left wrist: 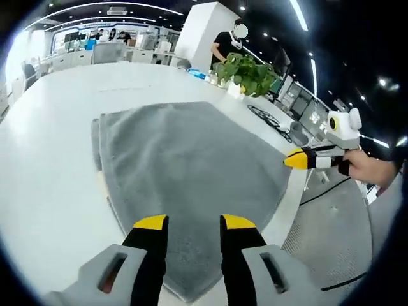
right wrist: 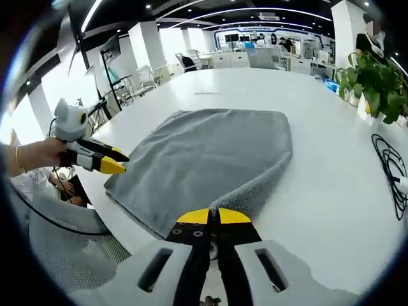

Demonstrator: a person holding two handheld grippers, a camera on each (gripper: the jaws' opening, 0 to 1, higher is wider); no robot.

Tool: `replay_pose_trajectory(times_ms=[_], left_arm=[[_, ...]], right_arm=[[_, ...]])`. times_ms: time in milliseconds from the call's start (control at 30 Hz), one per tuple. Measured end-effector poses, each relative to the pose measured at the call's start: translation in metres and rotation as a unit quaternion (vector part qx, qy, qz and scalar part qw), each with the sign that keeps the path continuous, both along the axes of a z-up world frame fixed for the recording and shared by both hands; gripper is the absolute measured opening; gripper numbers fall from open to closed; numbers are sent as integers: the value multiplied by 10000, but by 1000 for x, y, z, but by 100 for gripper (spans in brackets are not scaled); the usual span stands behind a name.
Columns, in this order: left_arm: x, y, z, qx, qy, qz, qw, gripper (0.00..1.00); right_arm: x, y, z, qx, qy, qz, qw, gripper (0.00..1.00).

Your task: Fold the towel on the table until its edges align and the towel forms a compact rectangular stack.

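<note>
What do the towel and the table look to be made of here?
The towel looks like soft grey terry or microfibre cloth: matt, with fuzzy nap and limp rounded edges. The table looks like a hard, smooth white top, perhaps laminate or painted board, with a faint sheen; the exact material cannot be told.

— What do you have around you on the far side of the white table [left wrist: 51, 185]?

— You have a leafy potted plant [left wrist: 245, 71] near its edge, with a person in a black top [left wrist: 228, 43] standing behind it by a white pillar [left wrist: 203, 33].

— And beside the plant?

— A coil of black cable [right wrist: 390, 167] lies on the tabletop near it. Past the table's edge you can see a grey mesh chair [right wrist: 70, 245], and desks and people farther back under ceiling light strips.
</note>
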State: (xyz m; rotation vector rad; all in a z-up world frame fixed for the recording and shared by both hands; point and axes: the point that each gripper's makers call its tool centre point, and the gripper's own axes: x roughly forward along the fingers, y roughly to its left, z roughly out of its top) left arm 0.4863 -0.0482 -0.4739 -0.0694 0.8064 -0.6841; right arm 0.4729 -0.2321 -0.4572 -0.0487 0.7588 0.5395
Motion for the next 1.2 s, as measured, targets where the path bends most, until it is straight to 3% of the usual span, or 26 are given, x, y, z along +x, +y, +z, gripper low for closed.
replay_pose_trajectory(times_ms=[200,333,733,1067,1200], left_arm=[[23,-11,6,-44,-75,-67,9999,34],[35,-28,12,-214,-28,-145,9997,34],[64,-82,16,-443,-42,-597,9972,34],[86,-134,18,-660,72,-974,9930,33],[95,-148,19,-735,143,-953,9926,33]], right_arm=[[2,22,5,-28,-127,301,9995,0],[4,41,13,-69,-292,511,9982,0],[1,70,15,-107,-366,820,9959,0],[0,73,14,-115,-366,814,9959,0],[-1,71,16,-94,-357,777,9963,0]])
